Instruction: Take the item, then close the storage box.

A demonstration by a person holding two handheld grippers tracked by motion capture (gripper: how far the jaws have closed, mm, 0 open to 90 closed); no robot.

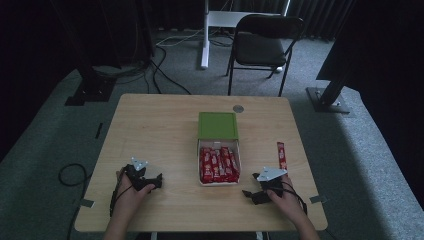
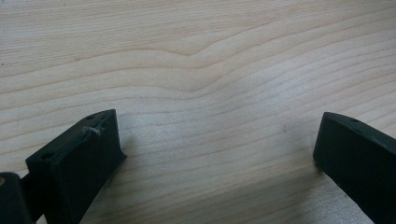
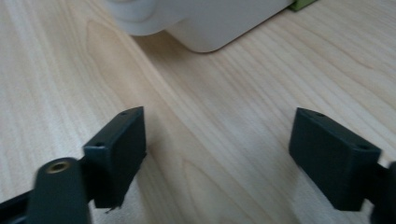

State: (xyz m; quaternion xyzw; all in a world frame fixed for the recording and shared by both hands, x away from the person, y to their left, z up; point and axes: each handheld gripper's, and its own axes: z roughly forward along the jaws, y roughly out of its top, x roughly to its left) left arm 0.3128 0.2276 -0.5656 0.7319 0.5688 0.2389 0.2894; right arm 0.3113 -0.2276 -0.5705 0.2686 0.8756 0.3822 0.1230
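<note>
Red wrappers draw the eye: one loose snack stick (image 1: 282, 155) lies on the wooden table (image 1: 160, 130) just to the right of the white box (image 1: 219, 183), apart from it, while the box already holds a packed row of the same red sticks (image 1: 218, 164) under its raised green lid (image 1: 217, 125). The loose stick's long axis runs away from the person, parallel to the box's long side.

The right gripper (image 1: 252, 187) sits just beyond the box's near right corner, nearer the person than the stick, its jaws spread wide with nothing between them; in the right gripper view its nose points at the box's white wall (image 3: 205, 28). The left gripper (image 1: 152, 181) rests well to the left of the box, jaws likewise wide apart and empty over bare wood.

Of the two hands, the right is plainly the closer to the stick. By my reckoning it would need to reach away from the person and close across the stick's narrow width.
</note>
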